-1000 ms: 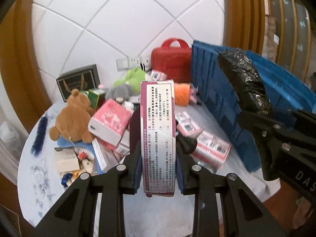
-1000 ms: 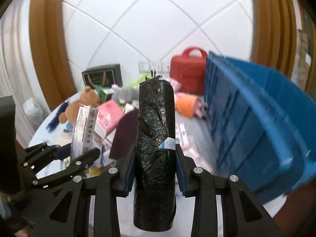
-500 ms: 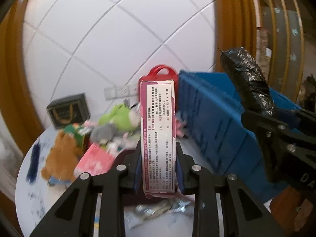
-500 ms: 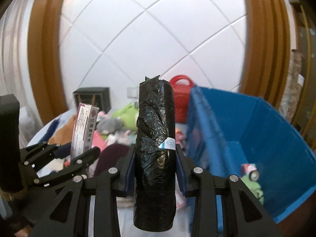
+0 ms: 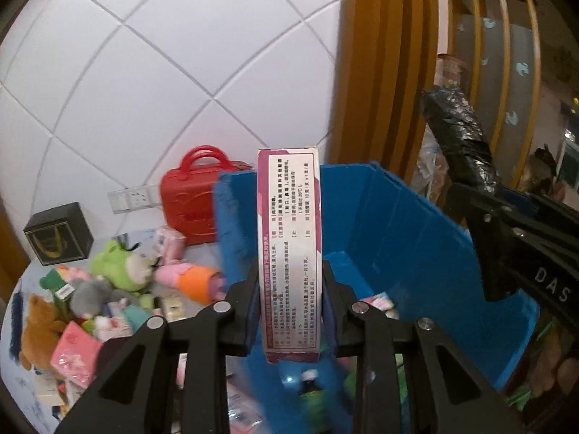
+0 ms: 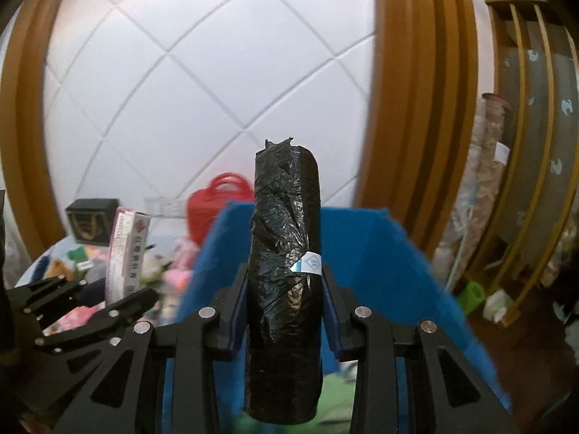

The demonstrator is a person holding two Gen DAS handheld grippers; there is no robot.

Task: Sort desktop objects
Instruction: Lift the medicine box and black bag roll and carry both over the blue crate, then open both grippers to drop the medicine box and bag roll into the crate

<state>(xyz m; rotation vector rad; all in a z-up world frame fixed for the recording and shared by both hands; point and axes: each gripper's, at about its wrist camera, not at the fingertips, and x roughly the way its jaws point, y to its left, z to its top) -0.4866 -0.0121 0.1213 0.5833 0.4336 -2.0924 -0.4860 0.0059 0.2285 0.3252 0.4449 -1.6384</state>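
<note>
My left gripper [image 5: 289,282] is shut on a tall pink-and-white medicine box [image 5: 288,238] that stands upright between its pads, held above the near left part of the blue plastic bin [image 5: 409,238]. My right gripper [image 6: 284,300] is shut on a roll of black bin bags [image 6: 286,253] with a small blue-white label, also upright, over the same blue bin [image 6: 380,253]. In the right wrist view the left gripper [image 6: 97,296] and its box [image 6: 126,253] show at the left. The black roll [image 5: 459,144] appears at the right of the left wrist view.
Several small items lie in the bin's bottom [image 5: 380,300]. On the round table [image 5: 21,372] left of the bin lie plush toys [image 5: 119,264], pink packs [image 5: 76,350], a red case [image 5: 191,202] and a black box [image 5: 58,231]. A wooden frame [image 5: 383,72] and tiled wall stand behind.
Both grippers have risen and swung right from above the table clutter to over the blue bin, each still holding its object. The bin's inside now shows.
</note>
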